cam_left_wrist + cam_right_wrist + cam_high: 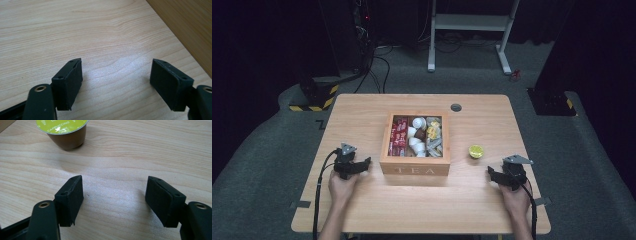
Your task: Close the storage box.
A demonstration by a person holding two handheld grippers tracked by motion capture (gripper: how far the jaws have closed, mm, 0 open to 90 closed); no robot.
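A wooden tea box (pixel 414 167) marked TEA stands open at the table's middle, packed with red sachets, white capsules and other packets. A capsule with a lime-green lid (pixel 475 151) stands on the table right of the box; its brown body and lid (pixel 63 131) reading CAPPUCCINO sit just ahead of my right gripper (pixel 113 198). That right gripper (pixel 498 175) is open, with bare wood between its pads. My left gripper (pixel 357 167) rests left of the box, also open (pixel 116 80) over bare table, the box's wooden wall (pixel 190 27) at its right.
A dark round grommet (pixel 456 107) sits in the tabletop behind the box. Beyond the table are a white desk frame (pixel 469 30), cables on the grey floor and yellow-black striped bases (pixel 314 97). Cables trail from both grippers toward the table's near edge.
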